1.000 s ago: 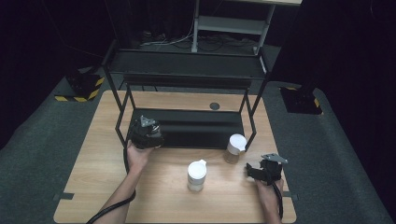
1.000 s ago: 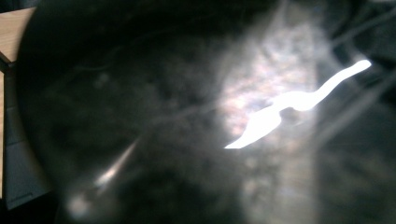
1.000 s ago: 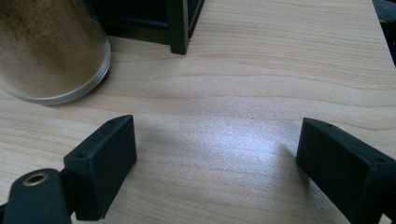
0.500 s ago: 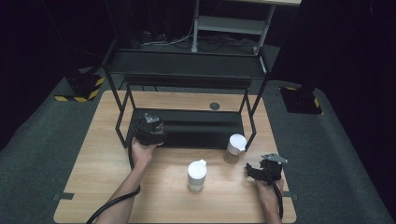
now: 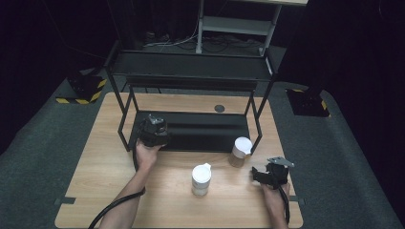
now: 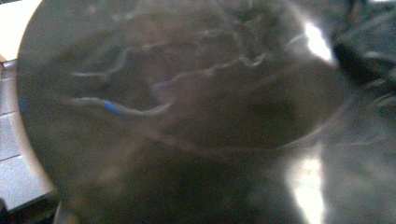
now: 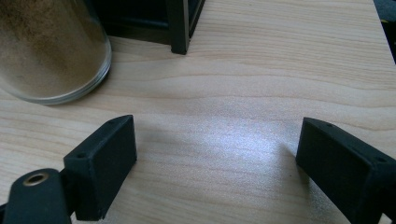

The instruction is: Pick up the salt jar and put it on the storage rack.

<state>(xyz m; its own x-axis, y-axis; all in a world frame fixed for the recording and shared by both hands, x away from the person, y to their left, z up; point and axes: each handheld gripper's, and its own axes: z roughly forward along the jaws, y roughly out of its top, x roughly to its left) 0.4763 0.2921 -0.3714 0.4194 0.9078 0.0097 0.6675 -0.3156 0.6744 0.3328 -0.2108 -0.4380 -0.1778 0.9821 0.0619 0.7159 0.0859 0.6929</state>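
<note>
Wood table (image 5: 119, 191) w/ black rack (image 5: 191, 76), dark room; left gripper (image 5: 153, 131) fingers shut, right gripper (image 7: 215, 158) fingers wide

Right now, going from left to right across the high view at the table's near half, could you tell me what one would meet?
left gripper → white-lidded jar → jar of brown powder → right gripper

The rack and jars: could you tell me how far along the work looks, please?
Done: nothing visibly shelved. In hand: the shut left gripper is at the rack's lower shelf, a blurred dark round thing before its camera. Left: the near jar and far jar stand on the table; the right gripper rests open beside them.
</note>
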